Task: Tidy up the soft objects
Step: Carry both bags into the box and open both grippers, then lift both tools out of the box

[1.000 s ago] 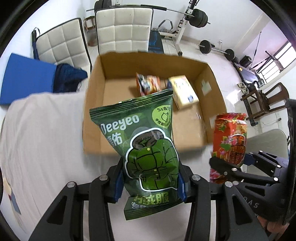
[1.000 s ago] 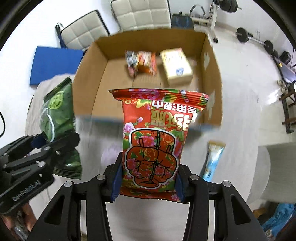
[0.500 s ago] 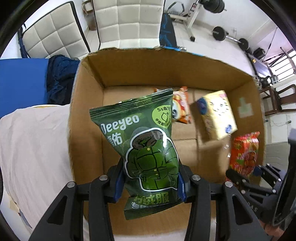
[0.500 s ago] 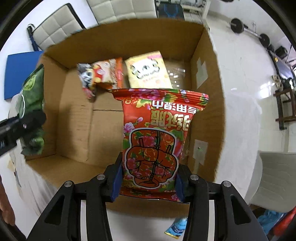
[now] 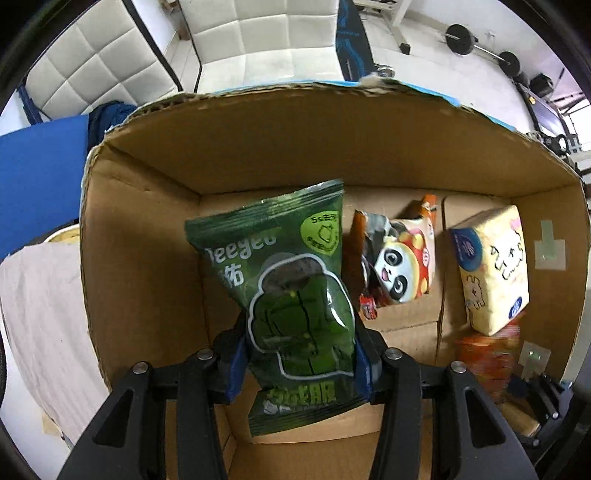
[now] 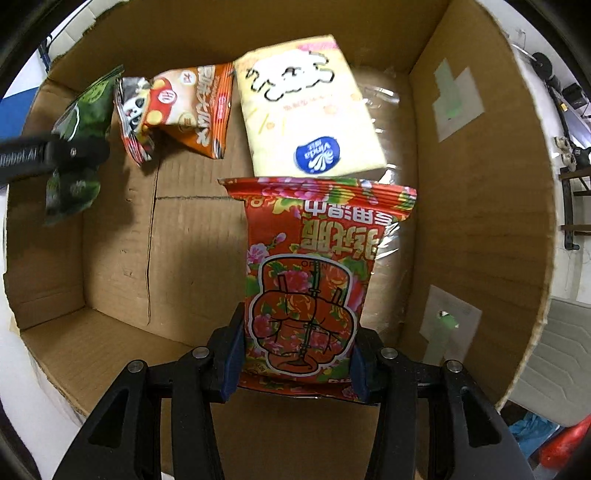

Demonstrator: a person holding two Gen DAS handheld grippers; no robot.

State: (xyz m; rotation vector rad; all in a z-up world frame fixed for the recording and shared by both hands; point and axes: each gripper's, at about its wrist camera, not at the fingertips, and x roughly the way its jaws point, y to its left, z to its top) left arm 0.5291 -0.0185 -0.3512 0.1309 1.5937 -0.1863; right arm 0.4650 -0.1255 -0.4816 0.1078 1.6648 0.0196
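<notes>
Both grippers point down into an open cardboard box (image 5: 147, 258). My left gripper (image 5: 299, 365) holds a green snack packet (image 5: 291, 295) by its lower half; its jaws are opening, though the blue pads still touch the packet's sides. My right gripper (image 6: 295, 369) is shut on a red flowered packet (image 6: 314, 273) near the box's right wall (image 6: 461, 221). On the box floor lie an orange panda packet (image 5: 399, 273) and a yellow tissue pack (image 5: 491, 273). The right wrist view shows the green packet (image 6: 85, 122) at the far left, beside the panda packet (image 6: 184, 107) and tissue pack (image 6: 306, 110).
Two white padded chairs (image 5: 258, 44) stand behind the box, with a blue mat (image 5: 37, 166) to the left. A pale cloth (image 5: 40, 314) covers the surface left of the box. Barbell weights (image 5: 458, 35) lie on the floor at the back right.
Both grippers have come forward and sunk from above the table into the box, each carrying its packet. The green packet now sits slightly tilted between the left pads.
</notes>
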